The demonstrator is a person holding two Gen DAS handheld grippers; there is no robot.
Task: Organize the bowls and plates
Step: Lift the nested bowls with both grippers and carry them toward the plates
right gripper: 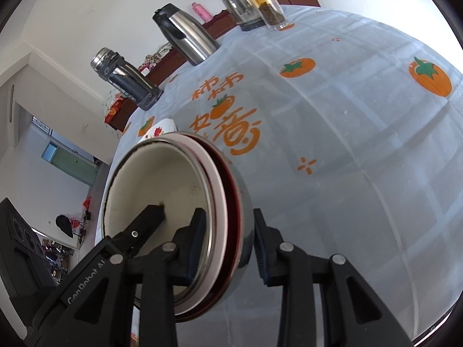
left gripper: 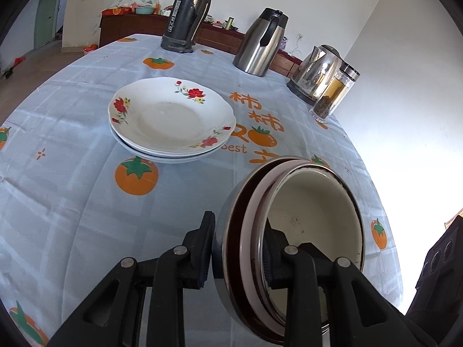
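A nested stack of bowls, steel outside with a pink and a cream bowl inside, stands on the tablecloth. My left gripper straddles its near rim, one finger outside and one inside, touching the walls. In the right wrist view the same bowl stack shows, and my right gripper straddles its opposite rim, with a small gap at the outer finger. The left gripper's finger reaches into the bowl there. A stack of white flowered plates lies on the table beyond the bowls; its edge also shows in the right wrist view.
A dark thermos, a steel jug, an electric kettle and a glass tea bottle stand along the far table edge. The persimmon-print tablecloth covers the table. A wooden sideboard lies behind.
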